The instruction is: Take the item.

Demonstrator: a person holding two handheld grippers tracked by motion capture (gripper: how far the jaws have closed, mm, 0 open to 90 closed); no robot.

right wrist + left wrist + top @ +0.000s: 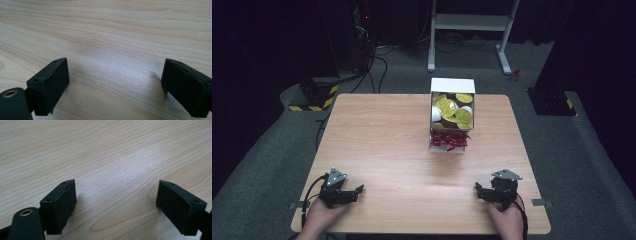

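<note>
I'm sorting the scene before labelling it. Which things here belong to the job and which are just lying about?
Part of the job:
- white box at the table's far side
- gold-lidded cups inside it
- red shreds at its near end
- left gripper and right gripper, both open and holding nothing

Just there:
- white metal stand
- hazard-striped base
- floor cables

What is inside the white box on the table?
The white box holds round capsules with yellow-green foil lids, some white-sided, piled together. Red shredded filling shows at its near end. Whatever lies beneath the pile is covered.
</note>
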